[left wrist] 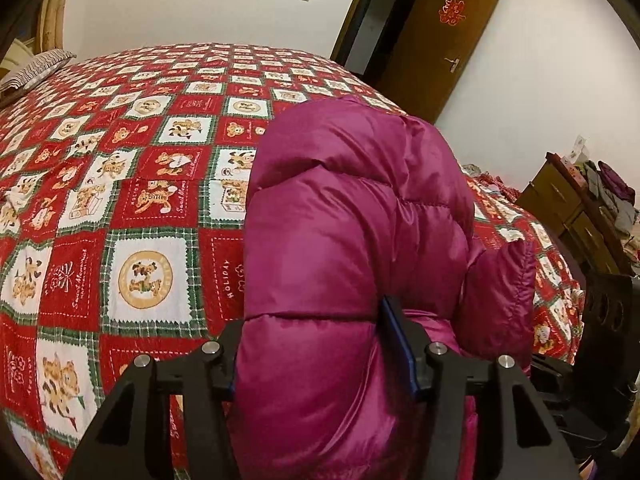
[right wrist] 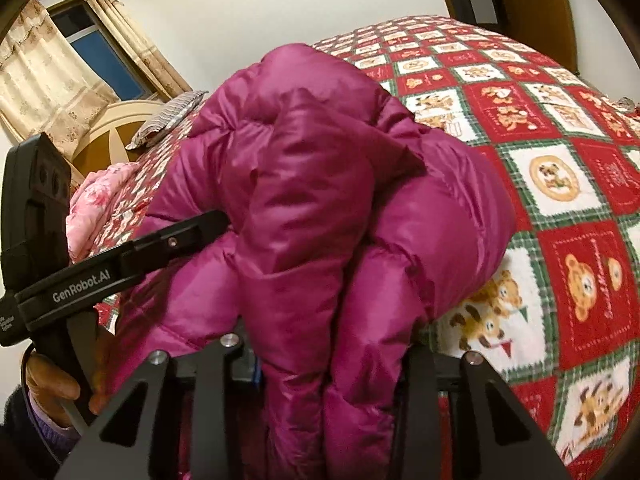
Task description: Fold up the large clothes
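Both tongs are clamped on the magenta puffer jacket [left wrist: 344, 216]: the left tongs [left wrist: 320, 364] pinch a thick quilted roll of it between their pads, and the right tongs [right wrist: 320, 364] squeeze a bunched fold. Gathered into a bulky bundle, the jacket rises off the near part of the bed [left wrist: 132, 184], over its red teddy-bear bedspread [right wrist: 560, 184]. Judging by that lumpy shape, folding is under way but unfinished: no flat, squared stack shows, and the bundle is not yet laid down and smoothed. A door [left wrist: 436, 40] stands open at far right, a curtained window [right wrist: 92, 52] far left.
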`<action>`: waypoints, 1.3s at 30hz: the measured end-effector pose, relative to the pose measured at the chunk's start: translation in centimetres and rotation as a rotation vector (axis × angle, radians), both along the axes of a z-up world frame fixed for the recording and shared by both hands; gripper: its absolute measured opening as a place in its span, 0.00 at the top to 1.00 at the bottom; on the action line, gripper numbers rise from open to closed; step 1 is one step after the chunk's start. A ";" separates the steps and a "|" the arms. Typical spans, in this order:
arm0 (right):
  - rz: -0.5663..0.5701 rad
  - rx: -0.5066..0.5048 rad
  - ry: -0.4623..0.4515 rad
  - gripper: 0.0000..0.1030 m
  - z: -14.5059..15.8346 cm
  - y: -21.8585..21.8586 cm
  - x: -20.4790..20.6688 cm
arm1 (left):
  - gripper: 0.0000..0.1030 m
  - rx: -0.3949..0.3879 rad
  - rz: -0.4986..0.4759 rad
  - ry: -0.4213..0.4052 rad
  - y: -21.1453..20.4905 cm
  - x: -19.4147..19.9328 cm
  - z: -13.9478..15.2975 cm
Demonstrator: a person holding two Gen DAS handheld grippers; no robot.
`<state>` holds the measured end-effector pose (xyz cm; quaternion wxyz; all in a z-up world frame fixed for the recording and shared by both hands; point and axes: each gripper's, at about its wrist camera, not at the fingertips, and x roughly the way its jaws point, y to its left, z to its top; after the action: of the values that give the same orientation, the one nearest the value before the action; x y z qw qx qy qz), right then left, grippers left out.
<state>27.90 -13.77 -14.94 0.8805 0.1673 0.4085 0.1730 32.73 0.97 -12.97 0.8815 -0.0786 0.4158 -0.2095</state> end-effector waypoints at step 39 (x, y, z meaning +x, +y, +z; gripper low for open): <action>0.032 0.083 0.089 0.31 -3.2 -1.7 0.6 | 0.12 -0.125 0.071 0.214 1.7 0.5 -4.9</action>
<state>28.47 -15.44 -18.12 0.8509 0.2047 0.4422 0.1961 33.28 2.67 -17.91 0.8324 -0.1698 0.4905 -0.1940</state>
